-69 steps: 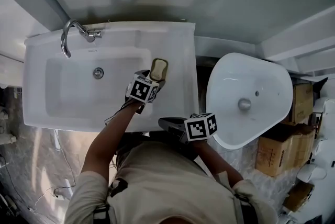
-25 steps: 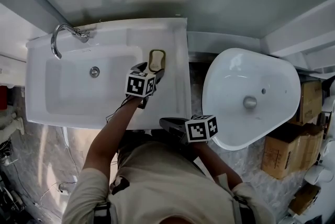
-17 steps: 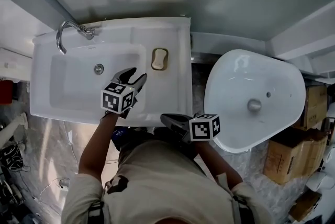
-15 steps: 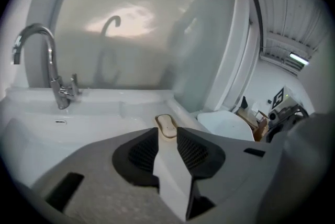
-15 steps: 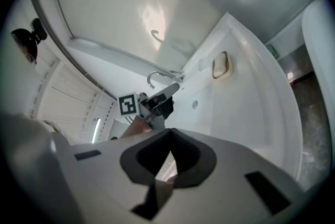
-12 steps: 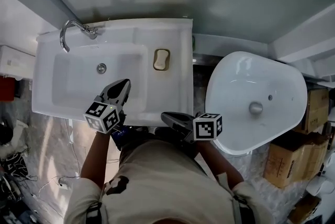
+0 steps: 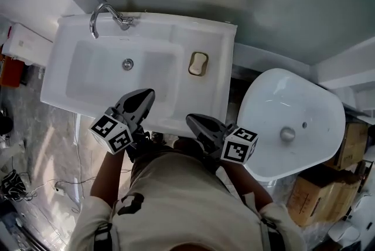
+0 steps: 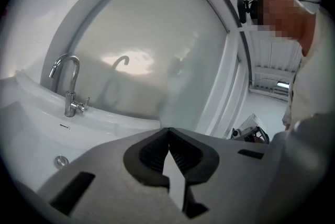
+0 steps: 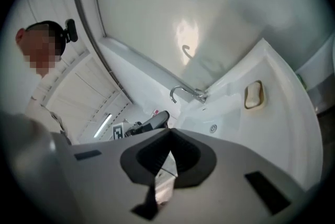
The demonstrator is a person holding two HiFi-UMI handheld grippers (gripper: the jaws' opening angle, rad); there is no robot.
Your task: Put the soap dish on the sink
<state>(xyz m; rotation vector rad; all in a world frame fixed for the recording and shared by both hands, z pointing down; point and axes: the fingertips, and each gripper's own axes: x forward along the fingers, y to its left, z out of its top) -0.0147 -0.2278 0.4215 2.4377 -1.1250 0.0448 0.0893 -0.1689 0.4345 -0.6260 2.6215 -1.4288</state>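
The yellowish soap dish (image 7: 198, 63) lies on the flat right ledge of the white sink (image 7: 218, 97), with no gripper touching it. The right gripper view shows the dish (image 9: 254, 94) too, on the same ledge. My left gripper (image 7: 146, 95) hovers over the sink's front edge, well short of the dish, with its jaws shut and nothing between them (image 8: 168, 134). My right gripper (image 7: 192, 121) is held close to my body in front of the sink, also shut and empty (image 9: 170, 136).
A chrome faucet (image 7: 106, 13) stands at the sink's back left, with the drain (image 7: 128, 64) in the bowl. A loose white basin (image 7: 293, 121) sits to the right, with cardboard boxes (image 7: 304, 209) beyond it. A frosted wall panel rises behind the sink.
My left gripper let go of the soap dish, pulled back toward me over the sink's front edge and shut. The dish stays on the ledge. The right gripper rose slightly.
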